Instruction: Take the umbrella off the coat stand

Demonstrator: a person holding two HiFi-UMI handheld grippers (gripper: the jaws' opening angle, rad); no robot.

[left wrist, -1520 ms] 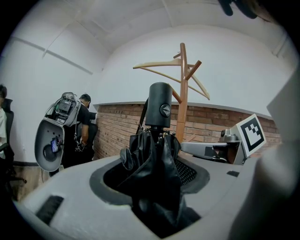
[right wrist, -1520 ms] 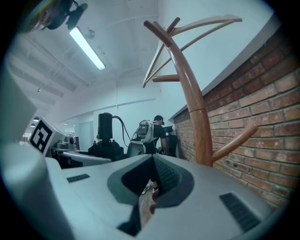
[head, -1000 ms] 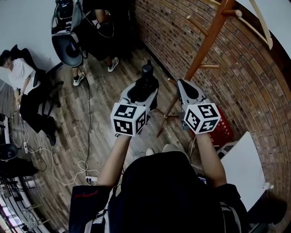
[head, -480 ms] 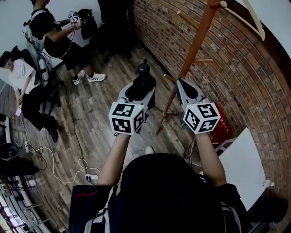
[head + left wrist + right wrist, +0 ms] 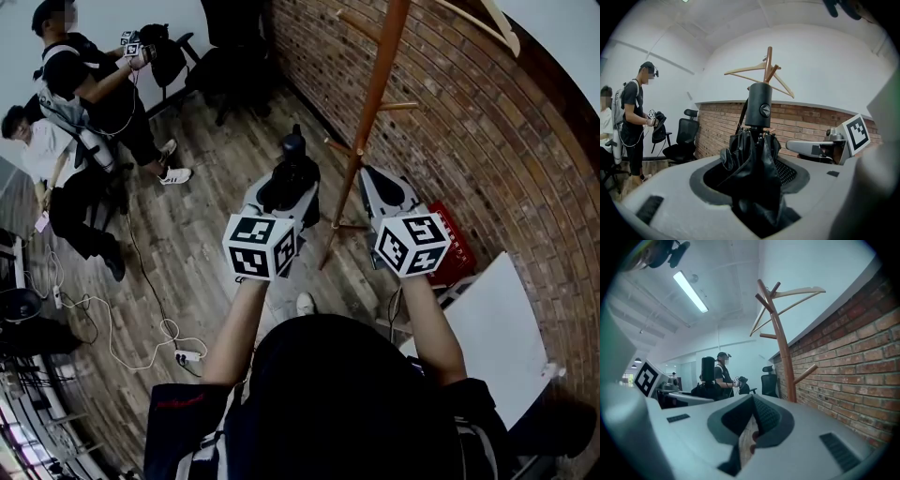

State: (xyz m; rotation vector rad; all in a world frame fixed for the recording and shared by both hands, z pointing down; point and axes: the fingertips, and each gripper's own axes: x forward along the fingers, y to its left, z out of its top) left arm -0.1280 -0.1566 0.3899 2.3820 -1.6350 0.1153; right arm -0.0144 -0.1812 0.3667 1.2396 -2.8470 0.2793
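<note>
- Left gripper: fingers clamped on the folded black umbrella, held upright with its capped end up. Judged a carrying grip that keeps the canopy bundled.
- Right gripper: fingers together, nothing between them; it rides level, just left of the coat stand, and seems spare.
- Umbrella location: left of the coat stand, apart from it and touching no peg. Removal judged essentially complete.
- Coat stand: upright on the floor, close to the brick wall, pegs bare where visible.
- Beyond, far left of the stand: a standing person and a seated one.
</note>
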